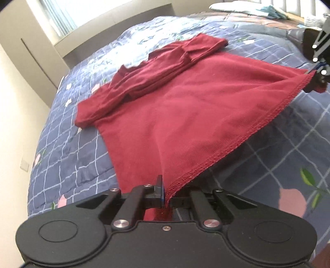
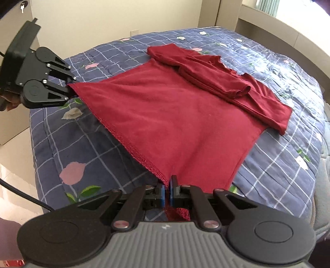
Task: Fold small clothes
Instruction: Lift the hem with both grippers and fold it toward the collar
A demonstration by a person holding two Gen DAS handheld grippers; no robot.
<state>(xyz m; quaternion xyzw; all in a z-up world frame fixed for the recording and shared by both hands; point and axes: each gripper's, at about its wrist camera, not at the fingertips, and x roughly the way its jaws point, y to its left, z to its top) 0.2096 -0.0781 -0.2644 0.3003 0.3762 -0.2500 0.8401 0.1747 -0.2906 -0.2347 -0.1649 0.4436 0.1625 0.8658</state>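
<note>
A dark red T-shirt (image 1: pixel 181 111) lies on the bed, its sleeves folded in over the chest at the far end. It also shows in the right wrist view (image 2: pixel 175 115). My left gripper (image 1: pixel 165 195) is shut on one bottom hem corner and also shows in the right wrist view (image 2: pixel 71 90). My right gripper (image 2: pixel 167 191) is shut on the other hem corner and also shows in the left wrist view (image 1: pixel 316 80). The stitched hem (image 1: pixel 237 144) is stretched taut between the two grippers and lifted a little above the bed.
The bed has a navy checked quilt (image 2: pixel 82 144) with pink flowers. A window ledge (image 1: pixel 115 24) and wall lie beyond the bed. Pillows and loose items (image 1: pixel 257 8) are at the head end. The bed edge and floor (image 2: pixel 12 148) are at the left.
</note>
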